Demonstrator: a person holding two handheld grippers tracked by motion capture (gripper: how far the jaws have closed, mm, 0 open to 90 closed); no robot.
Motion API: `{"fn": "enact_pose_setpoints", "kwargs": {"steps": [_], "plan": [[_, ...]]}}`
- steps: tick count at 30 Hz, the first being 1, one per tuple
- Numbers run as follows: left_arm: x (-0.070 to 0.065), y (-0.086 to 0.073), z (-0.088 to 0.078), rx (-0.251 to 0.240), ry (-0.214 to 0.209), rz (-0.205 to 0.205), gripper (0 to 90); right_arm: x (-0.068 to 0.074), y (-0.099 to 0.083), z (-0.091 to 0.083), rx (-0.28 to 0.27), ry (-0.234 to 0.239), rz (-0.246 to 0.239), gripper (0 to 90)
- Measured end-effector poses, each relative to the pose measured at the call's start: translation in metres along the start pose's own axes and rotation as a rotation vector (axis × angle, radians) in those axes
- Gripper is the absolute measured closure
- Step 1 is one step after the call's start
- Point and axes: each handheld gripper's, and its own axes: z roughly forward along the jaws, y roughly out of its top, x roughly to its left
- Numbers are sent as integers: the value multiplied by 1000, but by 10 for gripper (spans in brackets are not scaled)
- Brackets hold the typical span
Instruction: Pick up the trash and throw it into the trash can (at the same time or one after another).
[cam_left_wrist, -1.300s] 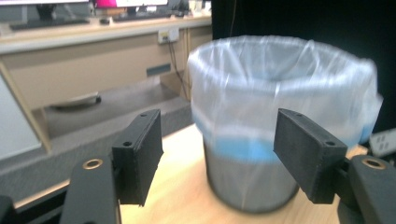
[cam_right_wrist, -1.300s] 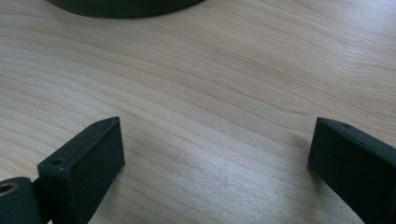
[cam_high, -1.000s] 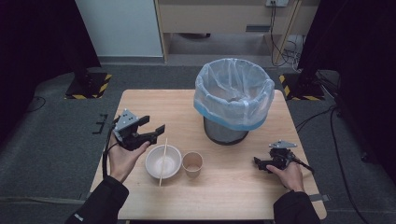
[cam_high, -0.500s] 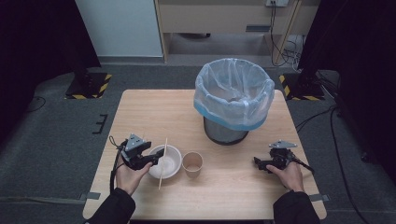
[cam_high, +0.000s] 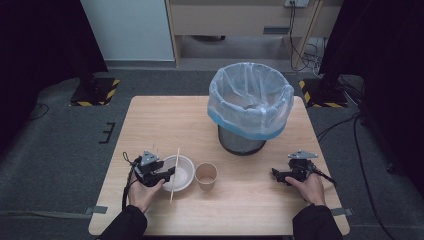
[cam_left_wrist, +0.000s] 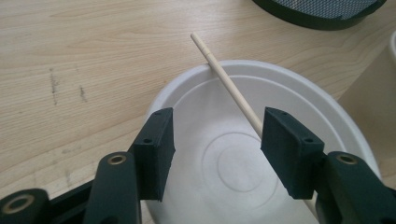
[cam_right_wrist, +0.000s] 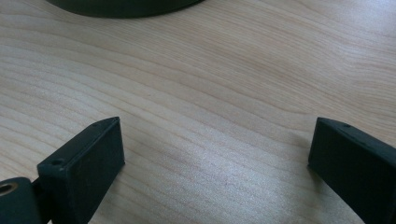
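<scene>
Lab-like recording room: black curtains (cam_high: 40, 45), hazard-taped stand bases (cam_high: 95, 92), cables (cam_high: 300, 45).

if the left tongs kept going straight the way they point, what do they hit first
Probably the white bowl: the left tongs, open and just closing, hang over its hollow. The wooden chopstick lying across the rim runs by one pad, so it may touch first; depth is unclear.

We see a white shallow bowl (cam_high: 182, 172), round, upright and with nothing in it but concentric rings pressed into its bottom, sitting on the wooden table at about 7 o'clock from the table's middle. A thin pale wooden stick (cam_high: 174, 175) lies across its rim, running 12 to 6 o'clock over the bowl's left part, both ends overhanging, the near end reaching the tabletop.
</scene>
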Motion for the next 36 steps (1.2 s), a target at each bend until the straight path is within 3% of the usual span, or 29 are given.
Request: {"fn": "enact_pose_setpoints", "kwargs": {"steps": [7, 16, 27, 36], "plan": [[-7, 4, -3, -30, -1, 10, 463, 0, 0, 0, 1, 1, 2, 37], [-12, 1, 4, 36, -31, -7, 588, 0, 0, 0, 2, 2, 1, 36], [-10, 2, 8, 66, -42, -54, 730, 0, 0, 0, 4, 3, 3, 35], [-8, 3, 8, 77, -42, -57, 829, 0, 0, 0, 4, 3, 3, 35]]}}
